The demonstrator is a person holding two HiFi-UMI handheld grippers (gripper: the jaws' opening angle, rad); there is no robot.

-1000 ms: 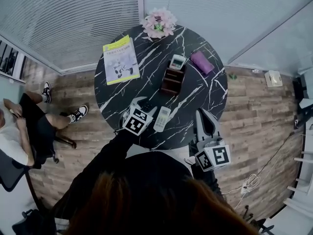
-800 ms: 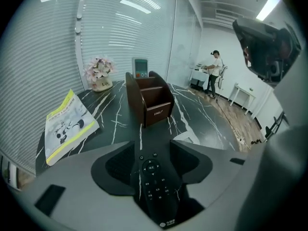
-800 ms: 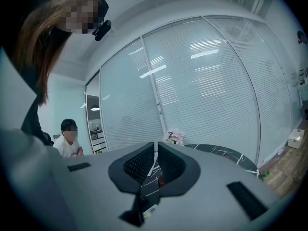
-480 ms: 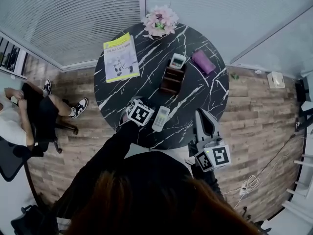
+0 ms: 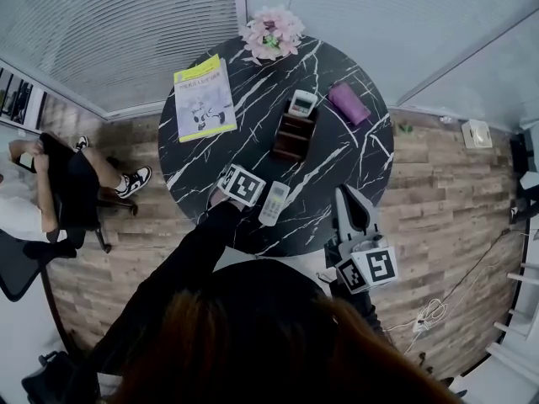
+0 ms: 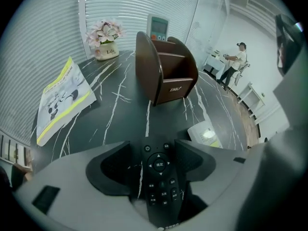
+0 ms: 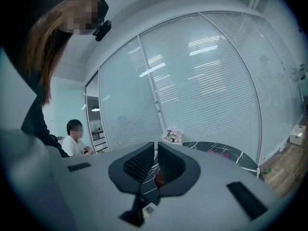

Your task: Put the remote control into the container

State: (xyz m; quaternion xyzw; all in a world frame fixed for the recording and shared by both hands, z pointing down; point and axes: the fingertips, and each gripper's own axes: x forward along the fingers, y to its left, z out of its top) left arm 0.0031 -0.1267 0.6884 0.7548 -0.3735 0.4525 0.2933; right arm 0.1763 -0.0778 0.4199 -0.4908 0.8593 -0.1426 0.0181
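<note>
Left hand-held gripper (image 6: 155,154), jaws just opened wide, black remote (image 6: 161,184) lying loose between them

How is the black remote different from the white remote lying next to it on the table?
The black remote is dark, with a round ring of buttons; the white remote is pale. The black remote lies between the left tongs, which are open and have just been opening; the white remote lies outside them, to their right. Both lie flat on the table, outside the brown container.
</note>
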